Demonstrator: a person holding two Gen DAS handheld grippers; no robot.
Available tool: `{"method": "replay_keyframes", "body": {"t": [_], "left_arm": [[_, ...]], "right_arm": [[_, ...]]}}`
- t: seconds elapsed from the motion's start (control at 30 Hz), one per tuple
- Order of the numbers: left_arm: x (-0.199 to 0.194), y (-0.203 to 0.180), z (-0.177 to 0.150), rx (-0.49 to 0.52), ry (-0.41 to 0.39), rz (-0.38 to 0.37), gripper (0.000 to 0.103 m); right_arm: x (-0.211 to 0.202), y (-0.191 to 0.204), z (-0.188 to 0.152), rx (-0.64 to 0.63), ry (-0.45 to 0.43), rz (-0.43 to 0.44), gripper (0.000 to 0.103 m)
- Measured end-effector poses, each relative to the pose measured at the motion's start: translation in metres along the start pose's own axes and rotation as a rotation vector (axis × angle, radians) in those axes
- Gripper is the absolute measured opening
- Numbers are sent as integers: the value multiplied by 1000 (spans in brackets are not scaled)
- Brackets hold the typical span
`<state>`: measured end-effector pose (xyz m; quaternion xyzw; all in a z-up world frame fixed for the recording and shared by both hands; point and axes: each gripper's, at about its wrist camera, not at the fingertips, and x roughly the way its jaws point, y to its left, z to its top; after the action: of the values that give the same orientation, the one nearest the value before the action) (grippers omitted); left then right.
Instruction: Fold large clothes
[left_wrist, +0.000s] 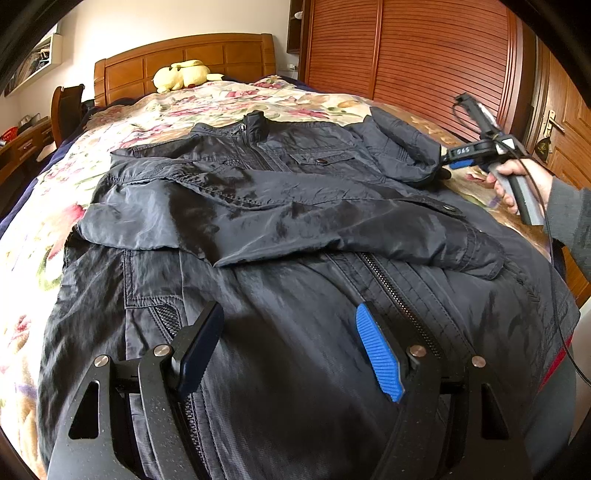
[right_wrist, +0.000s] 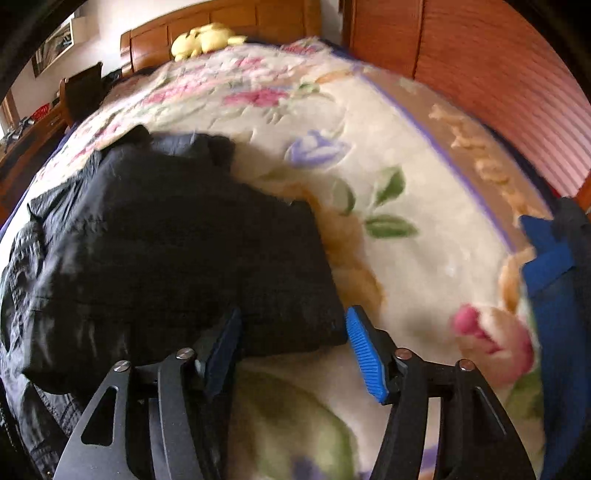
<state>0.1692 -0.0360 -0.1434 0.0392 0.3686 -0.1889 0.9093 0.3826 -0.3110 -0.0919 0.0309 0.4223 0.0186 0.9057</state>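
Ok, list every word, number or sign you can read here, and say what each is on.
Display on the right gripper: a few pale characters, too blurred to read.
Hanging ornament on the door: a gold mark, too small to read.
Jacket: no readable label or brand.
Nothing else carries text.

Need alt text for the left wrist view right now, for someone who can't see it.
A dark jacket lies spread on a floral bedspread, one sleeve folded across its chest. The open left gripper hovers over the hem beside the zipper; the right gripper, held in a hand, is at the far sleeve's cuff.
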Motion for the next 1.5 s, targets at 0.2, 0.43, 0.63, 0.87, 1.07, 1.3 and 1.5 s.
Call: {"method": "replay_keyframes", "body": {"t": [0.2,0.43,0.63,0.87,1.07,1.3,1.5], "left_arm": [[-1,0,0,1,0,1,75],[0,0,0,1,1,1,75],[0,-1,0,1,0,1,75],[-3,-1,-1,5,-11,-2,75],[-12,0,-2,14,-33,-3,75],[-25,11,-2,-8,-53,-17,75],[-41,26,-7,-26,-73,-3,75]], "right_arm": [[35,-1,-7,31,54,-10,85],[39,-2,-9,32,39,-4,87],[40,-2,-9,21,48,16,81],[20,15,-9,-104,60,74,12],[-40,41,-1,-193,-72,15,11],[-117,79,5,-271,-209,26,11],[-171,131,-16,-350,-263,57,11]]}}
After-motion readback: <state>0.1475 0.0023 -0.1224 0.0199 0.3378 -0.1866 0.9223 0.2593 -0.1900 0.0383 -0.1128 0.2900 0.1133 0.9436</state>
